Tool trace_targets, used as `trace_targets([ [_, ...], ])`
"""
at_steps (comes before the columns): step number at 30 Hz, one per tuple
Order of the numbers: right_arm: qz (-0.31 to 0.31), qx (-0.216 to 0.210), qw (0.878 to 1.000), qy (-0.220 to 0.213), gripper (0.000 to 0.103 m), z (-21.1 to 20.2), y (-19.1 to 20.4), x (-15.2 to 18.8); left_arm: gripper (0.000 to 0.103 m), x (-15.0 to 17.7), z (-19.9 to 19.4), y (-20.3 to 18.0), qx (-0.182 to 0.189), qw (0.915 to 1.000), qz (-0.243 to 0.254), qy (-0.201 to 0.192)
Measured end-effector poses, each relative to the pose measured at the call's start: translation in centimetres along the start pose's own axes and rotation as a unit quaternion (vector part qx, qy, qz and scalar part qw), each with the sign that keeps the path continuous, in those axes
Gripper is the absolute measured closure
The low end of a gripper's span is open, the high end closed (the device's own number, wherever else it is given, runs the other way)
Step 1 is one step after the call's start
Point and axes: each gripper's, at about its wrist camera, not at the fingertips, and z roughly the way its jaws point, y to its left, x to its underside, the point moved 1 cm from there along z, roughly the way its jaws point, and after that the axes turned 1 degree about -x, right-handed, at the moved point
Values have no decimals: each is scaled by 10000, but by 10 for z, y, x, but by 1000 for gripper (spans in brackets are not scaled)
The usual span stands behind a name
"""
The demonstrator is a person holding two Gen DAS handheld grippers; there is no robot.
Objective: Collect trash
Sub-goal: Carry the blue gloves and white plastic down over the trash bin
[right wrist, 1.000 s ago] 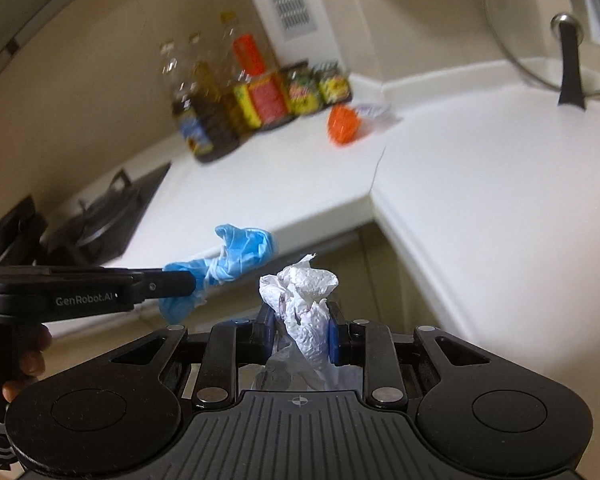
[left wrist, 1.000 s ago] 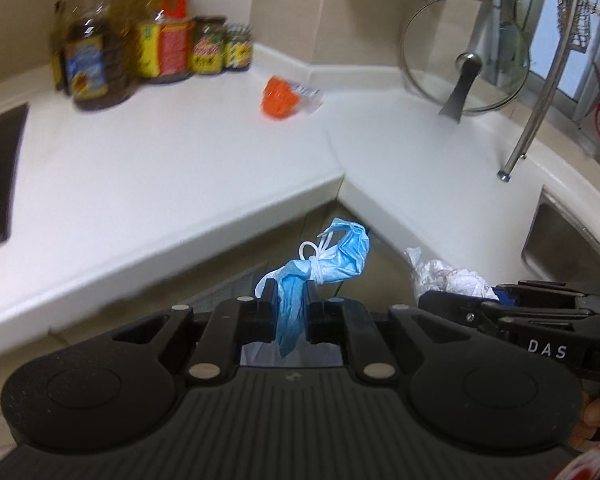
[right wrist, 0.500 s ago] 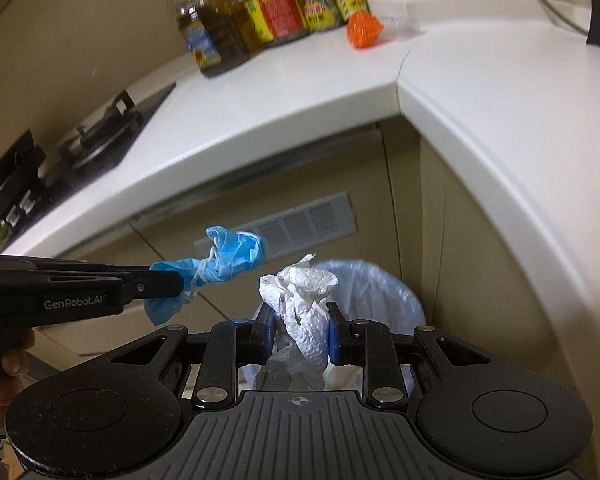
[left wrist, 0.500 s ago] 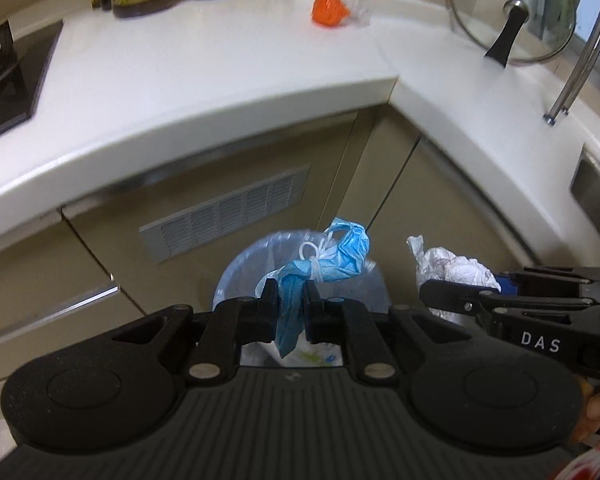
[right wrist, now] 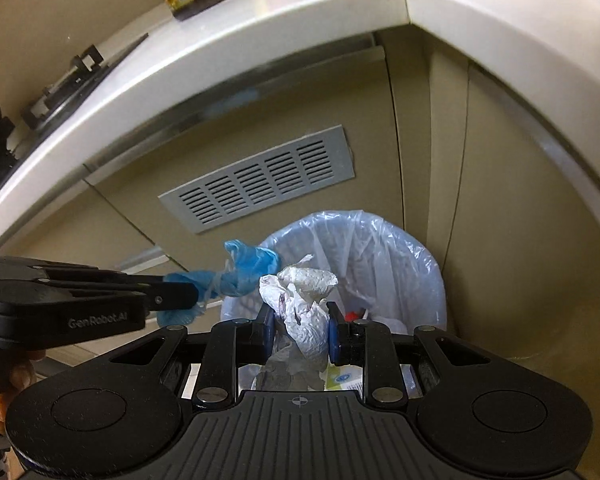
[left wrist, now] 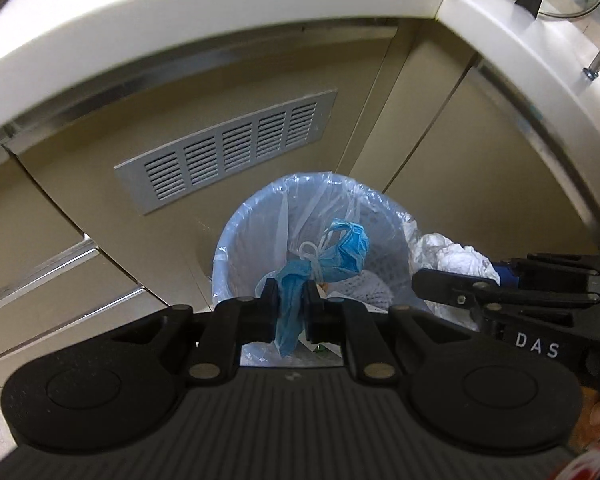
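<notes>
- One bin (right wrist: 428, 280), lined with a clear bag, holds scattered scraps.
- Above the bin, left claw (left wrist: 291, 304) pinches one blue mask (left wrist: 340, 252).
- Beside it, right claw (right wrist: 302, 328) pinches one white tissue wad (right wrist: 304, 300).

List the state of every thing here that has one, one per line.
left gripper: jaws shut on the blue face mask
blue face mask: crumpled, pinched, hanging over the bin
right gripper: jaws shut on the white tissue wad
white tissue wad: crumpled, pinched, above the bin
trash bin: open, plastic liner in place, some trash already inside
cabinet vent grille: mounted flat, slats open
</notes>
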Motion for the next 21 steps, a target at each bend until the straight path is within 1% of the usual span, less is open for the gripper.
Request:
trace_targets([
  [7, -3, 118, 9999, 121, 77, 24, -3, 0, 92, -6, 28, 0, 21, 9999, -31, 140],
  [13, -45, 137, 9996, 224, 77, 47, -10, 1, 92, -7, 52, 0, 27, 9996, -65, 280],
  [21, -139, 143, 9991, 385, 77, 82, -25, -1, 92, -5, 87, 3, -45, 9983, -286, 503],
])
